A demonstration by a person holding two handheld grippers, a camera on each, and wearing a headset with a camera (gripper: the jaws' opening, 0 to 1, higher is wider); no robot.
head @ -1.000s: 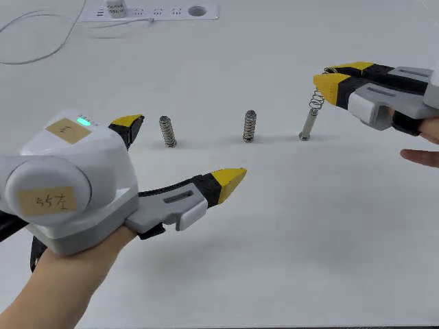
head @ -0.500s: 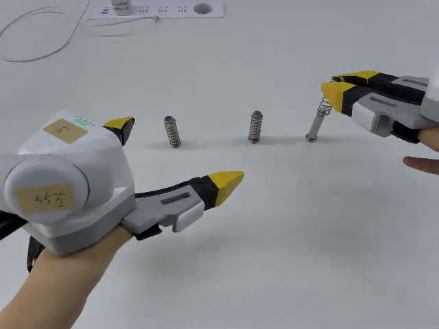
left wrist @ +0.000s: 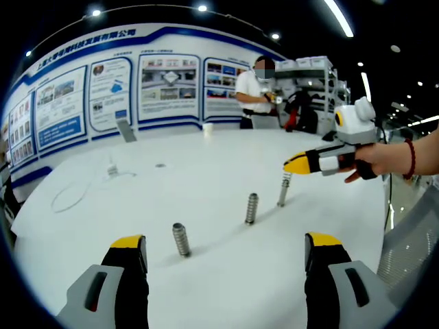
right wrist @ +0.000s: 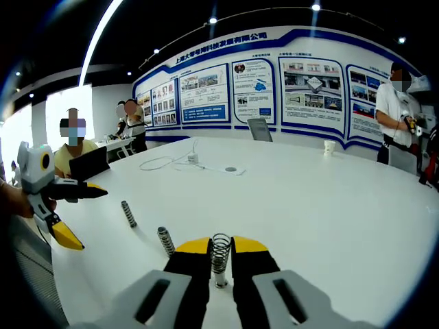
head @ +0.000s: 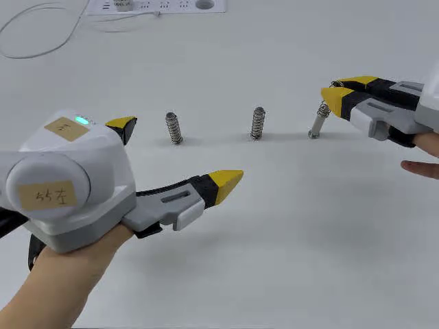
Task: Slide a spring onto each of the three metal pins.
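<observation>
right tongs gripped the spring atop the tilted pin, three o'clock of two sprung pins; left tongs gaped wide, empty.

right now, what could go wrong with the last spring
The rightmost pin leans toward the right gripper, which is shut on the spring at its top; more side pull may tip it over. The spring sits only on the pin's tip, so letting go now could let it pop off. The open left gripper hangs near the leftmost pin and could knock it.
</observation>
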